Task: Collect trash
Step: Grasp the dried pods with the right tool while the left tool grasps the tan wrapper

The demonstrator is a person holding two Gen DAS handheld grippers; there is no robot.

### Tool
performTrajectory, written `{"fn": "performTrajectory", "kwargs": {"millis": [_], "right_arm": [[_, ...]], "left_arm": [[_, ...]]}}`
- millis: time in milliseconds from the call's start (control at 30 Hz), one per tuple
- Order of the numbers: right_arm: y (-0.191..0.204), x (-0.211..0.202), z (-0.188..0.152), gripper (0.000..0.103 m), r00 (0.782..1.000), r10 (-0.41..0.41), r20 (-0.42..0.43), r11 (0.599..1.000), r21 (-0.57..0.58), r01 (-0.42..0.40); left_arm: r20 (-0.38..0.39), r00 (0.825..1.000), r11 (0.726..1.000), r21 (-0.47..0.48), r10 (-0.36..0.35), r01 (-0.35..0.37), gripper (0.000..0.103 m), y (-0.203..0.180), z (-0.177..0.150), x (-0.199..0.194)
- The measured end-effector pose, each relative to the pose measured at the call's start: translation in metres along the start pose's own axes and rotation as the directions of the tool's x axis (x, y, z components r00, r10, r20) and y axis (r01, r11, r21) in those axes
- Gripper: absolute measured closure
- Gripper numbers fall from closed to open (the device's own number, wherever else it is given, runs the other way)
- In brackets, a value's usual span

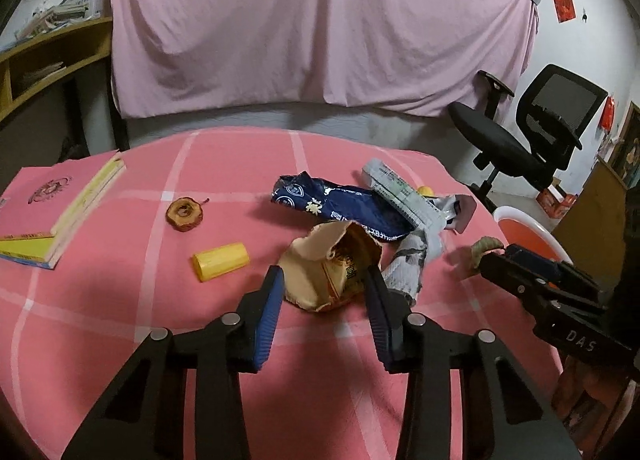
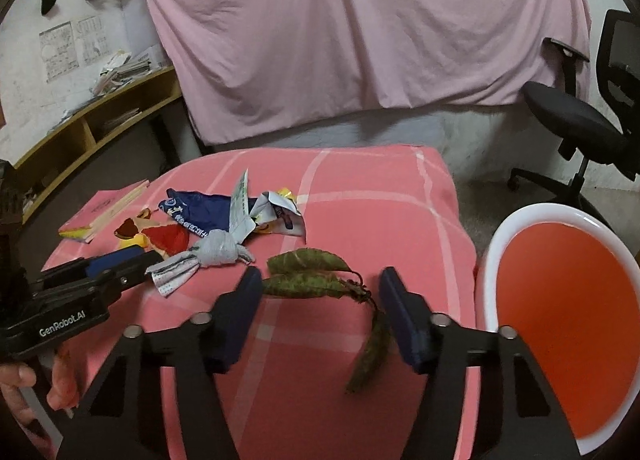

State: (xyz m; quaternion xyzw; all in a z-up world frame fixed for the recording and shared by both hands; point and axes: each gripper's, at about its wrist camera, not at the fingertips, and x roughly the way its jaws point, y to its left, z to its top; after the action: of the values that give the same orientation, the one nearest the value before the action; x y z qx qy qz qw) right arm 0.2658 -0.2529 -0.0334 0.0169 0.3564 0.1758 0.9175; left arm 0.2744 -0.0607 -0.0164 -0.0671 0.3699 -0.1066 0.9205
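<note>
Claws tilt down: left clasping torn bag, right unclenched astride leaves

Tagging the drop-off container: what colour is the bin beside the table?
Orange-red inside with a white rim, the bin shows best in the right wrist view.

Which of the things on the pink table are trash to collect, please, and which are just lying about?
Trash job: paper snack bag, blue wrapper, crumpled newspaper, withered leaves, apple core, orange bin.
Lying about: books, office chair.
</note>
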Motion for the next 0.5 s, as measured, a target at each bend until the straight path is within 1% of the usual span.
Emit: {"fn": "performTrajectory", "kwargs": {"millis": [67,133,200,300,367,400,433,500], "right_arm": [[0.000,0.001,0.000,0.054,1.000,0.006,-0.009,1.000,0.000,-0.006],[0.001,0.002,0.000,0.062,1.000,0.009,-0.014,1.000,-0.003,-0.009],[0.002,0.003,0.001,0.065,1.000,0.014,-0.019,1.000,-0.007,-0.014],[0.003,0.003,0.002,0.070,0.999,0.022,-0.025,1.000,-0.012,-0.022],[0.004,0.004,0.002,0.080,0.999,0.031,-0.027,0.999,-0.012,-0.032],[0.004,0.004,0.002,0.086,0.999,0.036,-0.029,0.999,-0.010,-0.036],[0.003,0.004,0.001,0.088,0.999,0.043,-0.030,0.999,-0.007,-0.044],[0.003,0.003,0.001,0.089,0.998,0.056,-0.023,0.998,-0.004,-0.056]], "left_arm": [[-0.002,1.000,1.000,0.002,-0.014,0.014,0.074,0.000,0.001,0.000],[-0.001,1.000,1.000,0.015,-0.026,0.026,0.081,-0.001,0.001,-0.002],[-0.010,0.999,0.999,0.033,-0.036,0.036,0.087,-0.004,0.003,-0.001],[-0.022,0.999,0.998,0.059,-0.026,0.027,0.089,-0.010,0.002,0.002],[-0.020,0.999,0.998,0.059,-0.031,0.032,0.091,-0.010,0.003,0.001],[-0.019,0.999,0.998,0.056,-0.036,0.037,0.094,-0.009,0.002,0.002],[-0.014,0.999,0.998,0.050,-0.042,0.043,0.096,-0.007,0.002,0.001],[-0.004,0.999,0.998,0.045,-0.045,0.045,0.096,-0.007,0.001,-0.003]]}}
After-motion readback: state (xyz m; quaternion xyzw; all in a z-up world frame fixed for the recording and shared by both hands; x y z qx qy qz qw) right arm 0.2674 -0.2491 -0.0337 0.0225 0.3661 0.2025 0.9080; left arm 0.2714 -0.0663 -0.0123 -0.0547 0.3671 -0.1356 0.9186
